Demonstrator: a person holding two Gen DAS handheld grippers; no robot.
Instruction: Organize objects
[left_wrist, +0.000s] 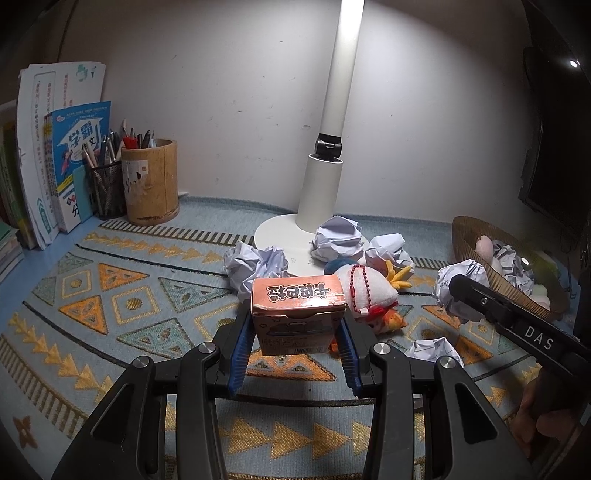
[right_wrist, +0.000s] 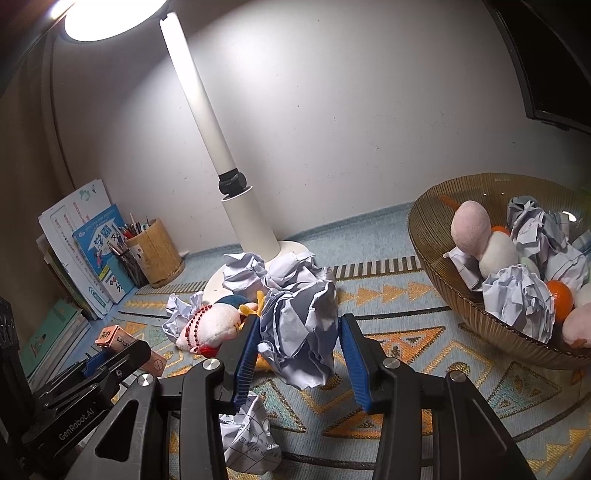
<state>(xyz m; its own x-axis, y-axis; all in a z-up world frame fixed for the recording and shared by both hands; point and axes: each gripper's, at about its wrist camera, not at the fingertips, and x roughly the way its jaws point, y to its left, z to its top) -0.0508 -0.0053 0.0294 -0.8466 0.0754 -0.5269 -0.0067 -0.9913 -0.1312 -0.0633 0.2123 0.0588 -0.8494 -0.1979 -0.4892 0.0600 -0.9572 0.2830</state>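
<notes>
My left gripper (left_wrist: 295, 326) is shut on a small orange card box (left_wrist: 299, 314), its blue pads pressed on both sides, low over the patterned mat. My right gripper (right_wrist: 300, 323) is shut on a big crumpled paper ball (right_wrist: 299, 332), also just above the mat. Behind the box lies a white plush toy (left_wrist: 369, 291) with a red bead chain, seen left of the paper ball in the right wrist view. The held box (right_wrist: 114, 339) shows at the lower left of the right wrist view.
A white lamp base (left_wrist: 280, 236) stands at the back with several paper balls (left_wrist: 336, 236) around it. A brown basket (right_wrist: 424, 236) at the right holds paper, plush balls and oranges. Pen holders (left_wrist: 149, 181) and books (left_wrist: 74, 166) line the left wall. A small paper wad (right_wrist: 251, 435) lies under my right gripper.
</notes>
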